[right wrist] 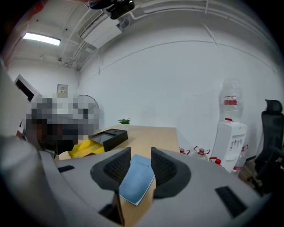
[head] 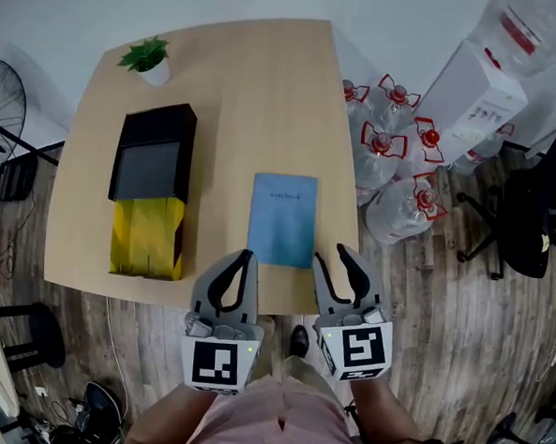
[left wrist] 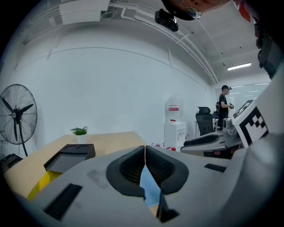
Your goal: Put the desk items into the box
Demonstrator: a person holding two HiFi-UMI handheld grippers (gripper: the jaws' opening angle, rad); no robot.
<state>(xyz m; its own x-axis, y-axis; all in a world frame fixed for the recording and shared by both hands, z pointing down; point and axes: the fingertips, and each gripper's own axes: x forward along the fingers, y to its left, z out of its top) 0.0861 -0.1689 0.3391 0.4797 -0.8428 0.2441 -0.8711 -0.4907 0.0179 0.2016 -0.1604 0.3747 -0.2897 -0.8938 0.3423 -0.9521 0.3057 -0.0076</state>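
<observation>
- While it points forward over the bench's (head: 249,83) near edge, the left hand-held gripper (head: 246,256) has its jaws pressed together, empty.
- The right hand-held gripper (head: 330,254), alongside it, stands moderately apart, empty.
- The notebook (head: 283,219) lies flat just beyond both, and the box (head: 152,162) sits further left.

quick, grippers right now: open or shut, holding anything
Left gripper: shut, empty.
Right gripper: open, empty; the notebook lies ahead, not gripped.
</observation>
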